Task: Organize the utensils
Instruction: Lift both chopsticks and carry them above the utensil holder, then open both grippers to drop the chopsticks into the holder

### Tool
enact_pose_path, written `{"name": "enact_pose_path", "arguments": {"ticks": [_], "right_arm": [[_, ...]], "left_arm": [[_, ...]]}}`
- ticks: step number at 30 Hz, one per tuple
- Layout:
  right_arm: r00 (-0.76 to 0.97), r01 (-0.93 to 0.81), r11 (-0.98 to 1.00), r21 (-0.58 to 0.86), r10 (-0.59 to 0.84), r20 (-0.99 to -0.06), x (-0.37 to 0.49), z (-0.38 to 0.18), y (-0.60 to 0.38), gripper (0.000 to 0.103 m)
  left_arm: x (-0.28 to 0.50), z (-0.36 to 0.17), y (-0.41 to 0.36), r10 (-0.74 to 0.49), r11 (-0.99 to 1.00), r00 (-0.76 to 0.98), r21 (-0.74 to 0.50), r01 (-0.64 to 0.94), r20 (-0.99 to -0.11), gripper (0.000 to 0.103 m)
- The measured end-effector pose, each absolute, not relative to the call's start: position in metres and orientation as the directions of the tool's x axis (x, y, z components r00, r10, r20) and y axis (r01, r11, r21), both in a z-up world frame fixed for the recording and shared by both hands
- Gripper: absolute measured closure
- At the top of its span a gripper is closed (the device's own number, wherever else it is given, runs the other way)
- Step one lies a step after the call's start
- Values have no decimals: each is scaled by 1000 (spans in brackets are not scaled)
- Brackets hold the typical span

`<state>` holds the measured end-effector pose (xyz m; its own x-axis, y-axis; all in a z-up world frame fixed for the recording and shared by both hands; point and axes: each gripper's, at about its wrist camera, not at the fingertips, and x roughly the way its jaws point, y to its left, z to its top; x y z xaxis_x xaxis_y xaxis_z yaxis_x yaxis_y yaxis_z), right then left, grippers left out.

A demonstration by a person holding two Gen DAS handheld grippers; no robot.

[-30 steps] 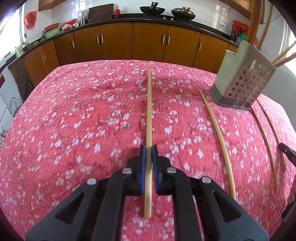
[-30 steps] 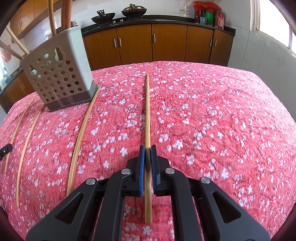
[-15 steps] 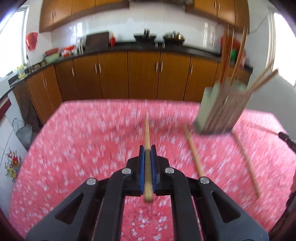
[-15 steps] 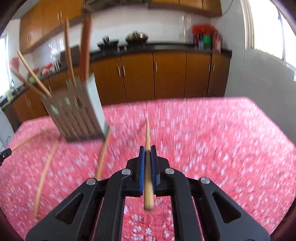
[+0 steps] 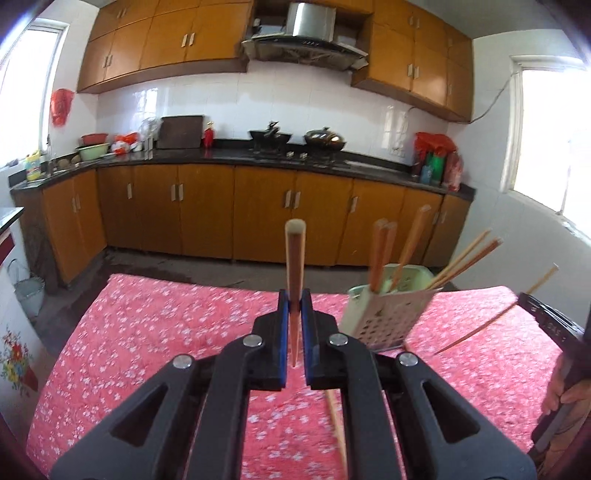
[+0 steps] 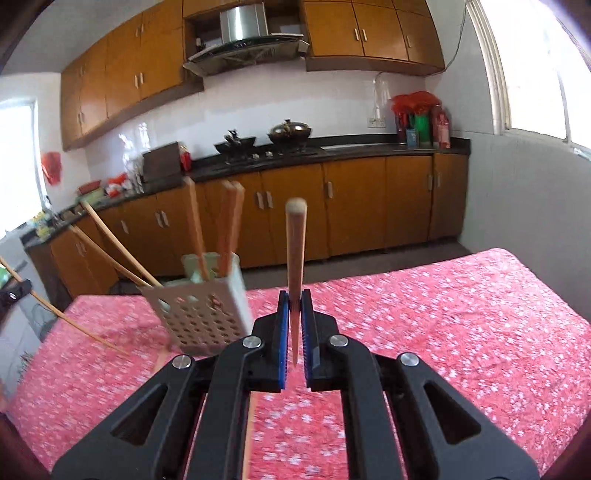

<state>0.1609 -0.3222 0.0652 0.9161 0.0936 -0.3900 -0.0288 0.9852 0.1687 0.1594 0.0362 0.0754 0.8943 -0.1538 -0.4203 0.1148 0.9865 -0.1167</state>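
— Brown kitchen cabinets line the back wall; what's on the desk with the red flowered cloth?

— A perforated utensil holder with several chopsticks in it, right of the left gripper.

— And the jaws?

— Each pinches one chopstick pointing upward; the right gripper holds its own chopstick just right of the holder.

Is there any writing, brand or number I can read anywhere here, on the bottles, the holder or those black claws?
None can be read.
Bottles and packets at the counter's right end: labels too small and blurred.
Yellow bottle by the sink: label blurred.
Perforated pale utensil holder: no print visible.
Steel range hood: no readable marking.
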Motion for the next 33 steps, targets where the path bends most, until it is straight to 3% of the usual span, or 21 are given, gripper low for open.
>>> {"name": "enact_pose_path", "arguments": {"ticks": [9,17,27,33], "right_arm": [[947,-204,950,237,253,-199,141,139,-299,96],[975,-186,964,192,205,-84,163,164,-280,96],[957,-134,978,158,169,-235,214,125,-267,95],[957,-143,976,165,179,-230,207,128,-272,86]], "left_arm": [[140,131,-15,-313,949,904,-137,285,-292,95],[164,163,-48,-288,955,939,-127,267,-187,95],[220,128,-60,-275,961,913,-124,249,-299,95],[226,124,-56,-275,960,914,-139,243,-298,95]]}}
